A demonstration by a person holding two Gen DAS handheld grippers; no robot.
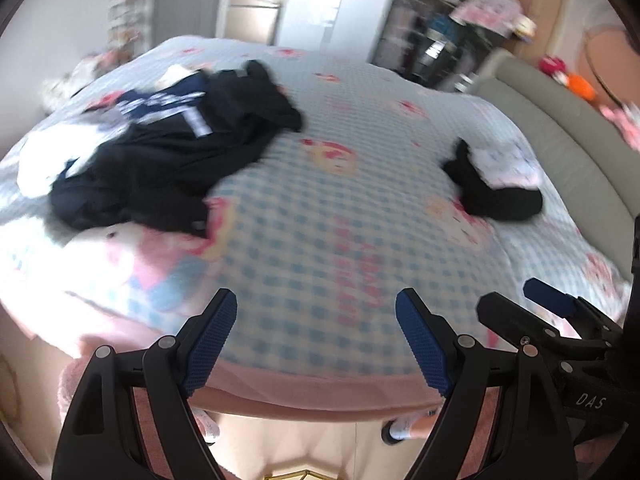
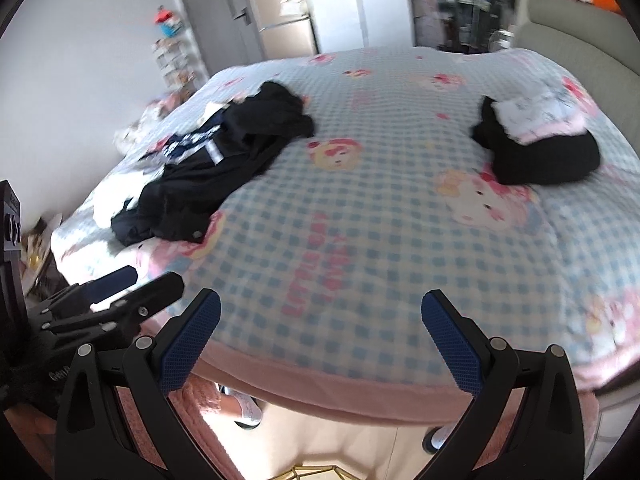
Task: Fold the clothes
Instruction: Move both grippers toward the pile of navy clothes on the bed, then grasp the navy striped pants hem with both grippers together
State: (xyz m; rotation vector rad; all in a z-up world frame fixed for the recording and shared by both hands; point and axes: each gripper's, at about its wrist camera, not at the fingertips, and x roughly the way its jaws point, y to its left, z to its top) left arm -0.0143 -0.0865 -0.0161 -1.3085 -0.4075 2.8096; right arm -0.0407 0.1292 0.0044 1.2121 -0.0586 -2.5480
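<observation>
Both our grippers, left (image 1: 316,344) and right (image 2: 320,346), gape empty at the bed (image 2: 360,240) edge. We're between garments; next we reach for the pile (image 1: 168,152).

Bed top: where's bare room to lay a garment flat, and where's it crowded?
Free: the checked blanket between the unfolded dark pile on the left and the folded stack on the right, down to the near pink edge. Crowded: the left side, where dark and white clothes overlap, and the far-right corner by the headboard.

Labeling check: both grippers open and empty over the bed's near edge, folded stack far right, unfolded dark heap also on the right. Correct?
One error: the unfolded dark heap lies on the left of the bed, per the right wrist view. The rest holds.
</observation>
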